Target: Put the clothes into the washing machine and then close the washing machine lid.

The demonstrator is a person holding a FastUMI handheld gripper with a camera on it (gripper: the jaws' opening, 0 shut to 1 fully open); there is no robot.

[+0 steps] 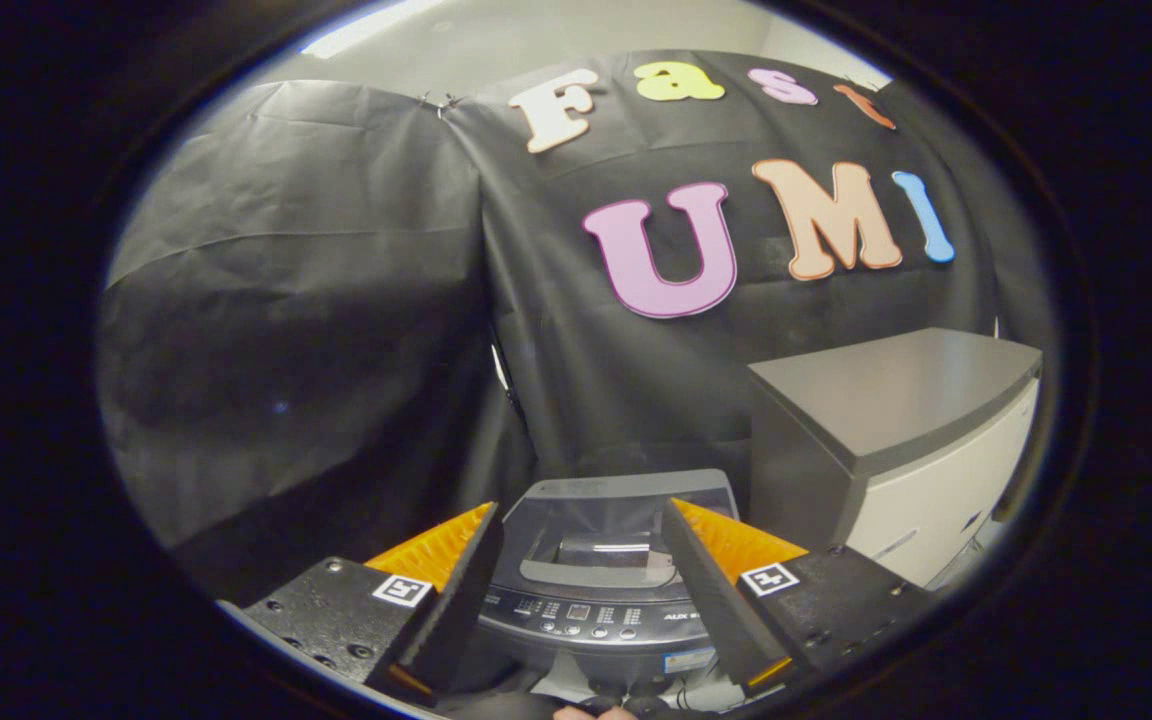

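gripper [581,560] hanging wide open, holding nothing | washing machine [601,560] sitting just ahead between the fingers, lid [626,490] looking down — clothes not spotted | grey cabinet [896,440] standing beside it | advice — squaring up over the lid's front edge before lifting

One washer [601,575] sits ahead, its one lid [604,535] down. One control panel [591,618] runs along its near edge. One grey cabinet [896,440] stands just beside it. One claw [581,560] shows, with two fingers [456,600] spread apart, empty, and two square markers [402,590] on its body.
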